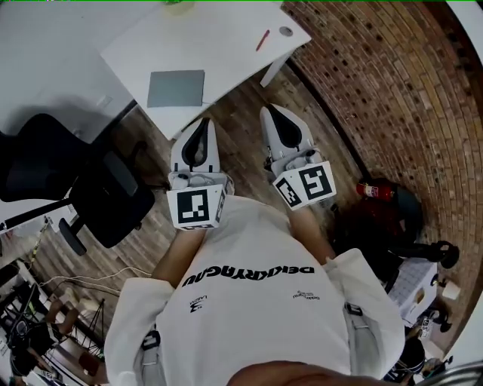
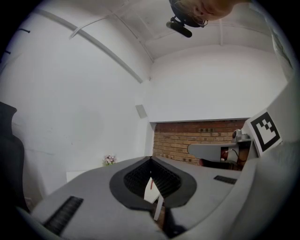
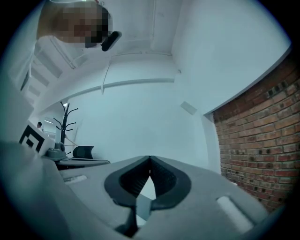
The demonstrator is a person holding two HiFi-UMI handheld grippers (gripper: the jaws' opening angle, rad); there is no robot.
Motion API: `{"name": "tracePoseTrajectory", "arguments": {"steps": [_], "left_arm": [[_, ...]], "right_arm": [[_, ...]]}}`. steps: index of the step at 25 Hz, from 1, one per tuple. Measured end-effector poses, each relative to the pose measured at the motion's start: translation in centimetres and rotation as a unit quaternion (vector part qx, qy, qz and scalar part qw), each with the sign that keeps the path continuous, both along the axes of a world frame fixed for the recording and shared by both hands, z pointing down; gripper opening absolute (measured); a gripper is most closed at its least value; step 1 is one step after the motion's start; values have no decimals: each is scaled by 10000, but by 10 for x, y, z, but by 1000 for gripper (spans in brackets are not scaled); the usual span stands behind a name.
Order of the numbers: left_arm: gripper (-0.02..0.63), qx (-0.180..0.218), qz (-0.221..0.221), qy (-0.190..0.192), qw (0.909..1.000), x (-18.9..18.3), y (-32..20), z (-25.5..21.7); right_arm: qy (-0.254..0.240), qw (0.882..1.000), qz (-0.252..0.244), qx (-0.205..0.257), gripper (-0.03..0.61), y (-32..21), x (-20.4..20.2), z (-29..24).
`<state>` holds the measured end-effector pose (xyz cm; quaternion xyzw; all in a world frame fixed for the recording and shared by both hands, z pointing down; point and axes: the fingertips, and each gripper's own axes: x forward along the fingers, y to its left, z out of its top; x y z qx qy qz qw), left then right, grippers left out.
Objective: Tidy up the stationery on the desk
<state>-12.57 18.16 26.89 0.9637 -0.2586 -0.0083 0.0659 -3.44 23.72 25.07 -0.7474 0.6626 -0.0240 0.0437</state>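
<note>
The left tongs (image 1: pixel 202 123) and right tongs (image 1: pixel 270 111) are held out side by side in front of the person, both pointing level toward the white surface (image 1: pixel 219 45), which lies beyond their tips. Neither reaches it.

In the left gripper view the left tongs (image 2: pixel 151 159) have their tips pressed together, with nothing caught between the ribbed pads. The right gripper view shows the same of the right tongs (image 3: pixel 150 158): tips together and empty.

The stationery is all on the surface. A flat grey pad (image 1: pixel 176 88) lies close to the near edge, just beyond the left tongs. A red pen (image 1: pixel 262 40) lies far off toward the right corner, with a small round grey thing (image 1: pixel 285 32) just to its right; what that is cannot be told. Something green (image 1: pixel 179 4) sits at the far edge, cut off by the frame.

A black office chair (image 1: pixel 106 192) stands on the wooden floor (image 1: pixel 241 113) to the left. A brick wall (image 1: pixel 385 98) runs along the right, with a red fire extinguisher (image 1: pixel 375 190) at its foot.
</note>
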Motion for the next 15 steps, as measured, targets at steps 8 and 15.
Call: {"name": "tracePoseTrajectory", "arguments": {"steps": [8, 15], "left_arm": [[-2, -345, -323, -157, 9988, 42, -109, 14], [-2, -542, -599, -356, 9961, 47, -165, 34]], "right_arm": [[-27, 9987, -409, -287, 0, -119, 38, 6], [-91, 9965, -659, -504, 0, -182, 47, 23]]}}
